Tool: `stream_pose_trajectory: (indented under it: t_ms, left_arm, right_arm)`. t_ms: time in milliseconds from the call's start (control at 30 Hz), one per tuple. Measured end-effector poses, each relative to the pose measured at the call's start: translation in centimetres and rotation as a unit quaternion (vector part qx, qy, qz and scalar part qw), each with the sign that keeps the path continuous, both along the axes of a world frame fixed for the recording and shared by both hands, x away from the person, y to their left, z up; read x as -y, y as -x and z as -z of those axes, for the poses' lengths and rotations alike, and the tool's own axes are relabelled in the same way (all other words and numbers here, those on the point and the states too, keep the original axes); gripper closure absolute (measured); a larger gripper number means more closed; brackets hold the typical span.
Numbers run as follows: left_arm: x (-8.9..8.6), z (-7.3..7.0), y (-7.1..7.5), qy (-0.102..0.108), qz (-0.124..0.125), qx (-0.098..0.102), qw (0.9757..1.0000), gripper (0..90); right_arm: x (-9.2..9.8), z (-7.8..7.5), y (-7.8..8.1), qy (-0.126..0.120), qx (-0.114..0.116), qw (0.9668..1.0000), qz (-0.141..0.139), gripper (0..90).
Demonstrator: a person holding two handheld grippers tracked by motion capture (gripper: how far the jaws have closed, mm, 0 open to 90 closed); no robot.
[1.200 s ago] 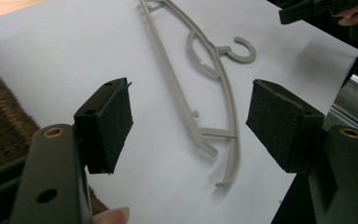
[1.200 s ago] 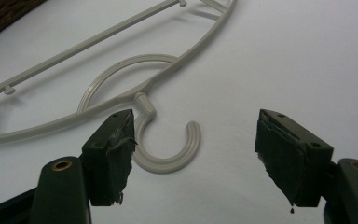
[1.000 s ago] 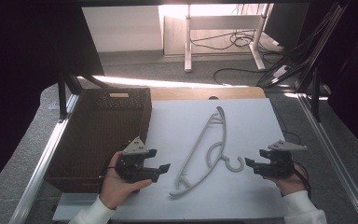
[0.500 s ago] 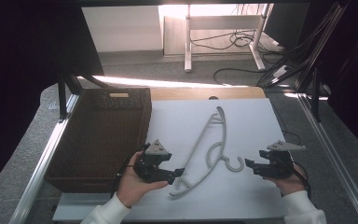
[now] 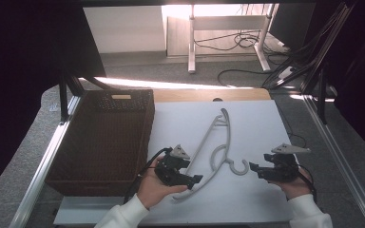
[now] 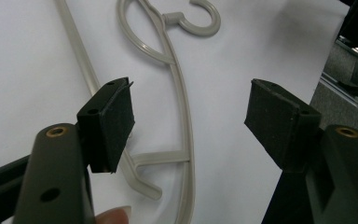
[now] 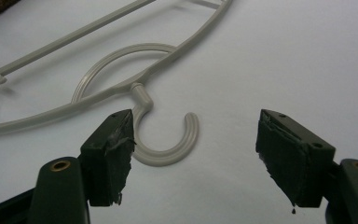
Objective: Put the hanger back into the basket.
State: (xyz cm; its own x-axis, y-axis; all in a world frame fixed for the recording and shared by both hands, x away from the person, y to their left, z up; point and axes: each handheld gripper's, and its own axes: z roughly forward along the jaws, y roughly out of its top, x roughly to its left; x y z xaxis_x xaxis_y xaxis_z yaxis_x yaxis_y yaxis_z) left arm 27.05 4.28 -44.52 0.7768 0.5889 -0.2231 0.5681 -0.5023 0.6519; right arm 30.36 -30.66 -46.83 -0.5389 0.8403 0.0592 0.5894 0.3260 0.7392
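- Lying flat on the white table [image 5: 261,123], the grey hanger [image 5: 218,142] has its hook [image 5: 239,167] turned toward the person.
- The left gripper [image 5: 195,179] hovers over the hanger's near end, jaws wide apart, holding nothing; the left hand [image 5: 154,187] is angled to the right.
- The right gripper [image 5: 254,167] points left at the hook, near it, jaws also spread and empty.
- The wicker basket [image 5: 104,137] stands at the left.

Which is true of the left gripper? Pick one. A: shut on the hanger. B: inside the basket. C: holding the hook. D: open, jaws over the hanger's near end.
D: the left gripper stands with jaws apart above the hanger, which lies flat on the table.
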Motion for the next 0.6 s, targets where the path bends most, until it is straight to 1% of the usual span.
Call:
stream_pose_trajectory:
  t_ms: [67, 100, 200, 400, 533, 600]
  left_arm:
    - [0.2, 0.2, -0.1, 0.000, 0.001, 0.000, 1.0000, 32.7]
    - [0.7, 0.4, -0.2, -0.002, 0.003, -0.002, 1.0000, 33.0]
    - [1.3, 0.8, -0.5, -0.008, 0.008, -0.005, 0.9999, 34.0]
    - [2.3, 1.6, -1.0, -0.017, 0.009, -0.010, 0.9998, 35.8]
    - [2.9, 2.0, -1.4, -0.018, 0.005, -0.014, 0.9997, 36.3]
    - [3.2, 2.2, -1.6, -0.024, 0.006, -0.016, 0.9996, 36.8]
  right_arm:
    - [0.0, 0.0, 0.0, 0.001, -0.001, 1.0000, 0.000, 28.3]
    - [0.0, 0.0, 0.0, 0.001, -0.001, 1.0000, 0.000, 28.2]
    - [0.0, 0.0, 0.0, 0.001, -0.001, 1.0000, 0.001, 28.2]
    - [0.0, 0.1, 0.0, 0.002, -0.003, 1.0000, 0.001, 28.2]
    - [0.1, 0.2, 0.0, 0.003, -0.004, 1.0000, 0.004, 28.2]
    - [0.1, 0.2, -0.1, 0.004, -0.004, 1.0000, 0.004, 28.2]
